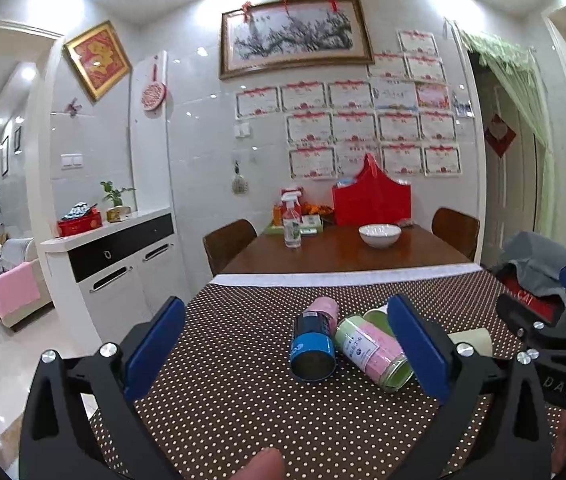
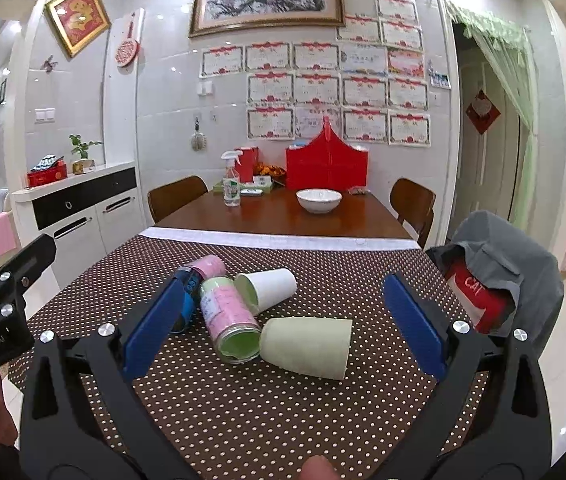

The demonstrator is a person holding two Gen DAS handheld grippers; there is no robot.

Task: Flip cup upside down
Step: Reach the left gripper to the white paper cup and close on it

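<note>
Several cups lie on their sides on the dotted tablecloth [image 2: 243, 420]. A pale green cup [image 2: 307, 346] lies nearest the right gripper, with a white paper cup [image 2: 269, 286] behind it. A pink-and-green cup [image 2: 229, 322] [image 1: 375, 350] and a blue-and-black cup [image 1: 313, 346] [image 2: 188, 292] lie beside them. My left gripper [image 1: 287, 350] is open and empty, just short of the blue cup. My right gripper [image 2: 285, 328] is open and empty, in front of the pale green cup.
A white bowl [image 2: 319, 200] and a spray bottle [image 2: 232, 184] stand on the bare wooden table beyond the cloth. A red bag [image 2: 327, 166] is at the wall. A chair with grey clothing [image 2: 511, 264] stands at the right. A cabinet [image 2: 79, 208] stands at the left.
</note>
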